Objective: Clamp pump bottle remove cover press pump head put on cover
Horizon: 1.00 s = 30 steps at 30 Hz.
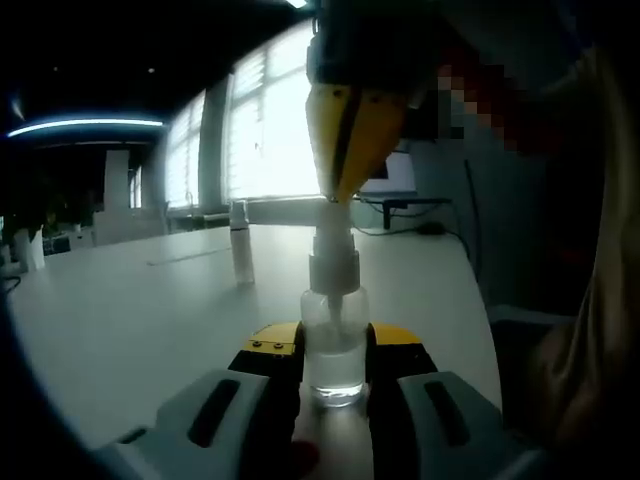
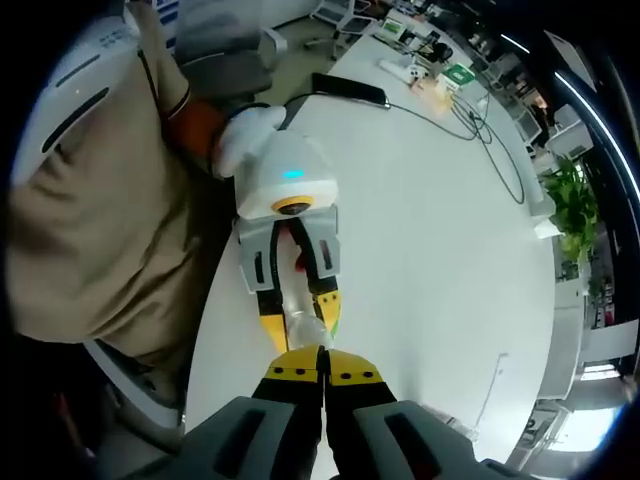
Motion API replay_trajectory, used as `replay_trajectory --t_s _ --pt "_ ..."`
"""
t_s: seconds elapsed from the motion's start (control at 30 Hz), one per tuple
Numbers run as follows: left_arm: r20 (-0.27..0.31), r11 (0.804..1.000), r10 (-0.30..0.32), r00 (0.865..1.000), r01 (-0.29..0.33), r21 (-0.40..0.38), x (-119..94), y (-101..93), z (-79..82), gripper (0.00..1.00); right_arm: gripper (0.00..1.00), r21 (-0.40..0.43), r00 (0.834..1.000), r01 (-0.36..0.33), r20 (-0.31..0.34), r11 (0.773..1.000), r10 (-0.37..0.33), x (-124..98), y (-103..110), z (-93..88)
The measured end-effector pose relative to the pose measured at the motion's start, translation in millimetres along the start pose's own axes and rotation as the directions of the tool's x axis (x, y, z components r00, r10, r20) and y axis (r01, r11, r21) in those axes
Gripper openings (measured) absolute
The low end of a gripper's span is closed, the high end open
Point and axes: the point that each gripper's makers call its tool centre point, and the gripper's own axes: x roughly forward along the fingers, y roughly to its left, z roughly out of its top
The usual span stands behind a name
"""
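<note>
Long white table (image 1: 130, 320) in an office. Bright blinded windows (image 1: 265, 130) on the far wall. Ceiling strip light (image 1: 85, 125); potted plant (image 2: 572, 200).

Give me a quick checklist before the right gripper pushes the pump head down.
1. Pump bottle clamped by the left gripper: ok, jaws on both sides.
2. Bottle upright on the table: ok.
3. Cover off and set aside: ok, it stands further back on the table.
4. Right gripper over the pump head: ok, tip on top of it.
5. Right jaws closed for pressing: ok, shut together in the right gripper view.
6. Pump head already pressed down: cannot tell.
</note>
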Motion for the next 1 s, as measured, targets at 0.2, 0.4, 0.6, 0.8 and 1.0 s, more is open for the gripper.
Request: replay_trajectory --t_s 0.2,0.4,0.6,0.8,1.0 --pt "-0.003 1.000 -0.001 1.000 0.001 -0.013 0.3 0.8 0.7 0.15 0.00 -0.003 1.000 -0.015 -0.021 1.000 0.015 1.3 -1.9 0.5" --pt "-0.004 1.000 0.001 1.000 -0.001 -0.016 0.0 0.3 0.8 0.15 0.00 0.005 0.999 -0.039 -0.035 0.999 0.039 2.1 -2.9 1.2" --pt "-0.004 1.000 0.003 1.000 -0.003 -0.019 0.3 2.6 0.1 0.15 0.00 0.009 0.999 -0.042 -0.034 0.999 0.043 2.1 -1.7 0.9" --pt "-0.004 1.000 0.003 1.000 -0.003 -0.019 0.1 2.1 -0.3 0.15 0.00 0.004 0.997 -0.056 -0.048 0.998 0.057 2.7 -1.1 1.0" --pt "-0.004 1.000 0.003 1.000 -0.003 -0.017 0.1 0.9 0.0 0.15 0.00 -0.003 0.996 -0.064 -0.060 0.998 0.064 3.0 -0.8 0.8"
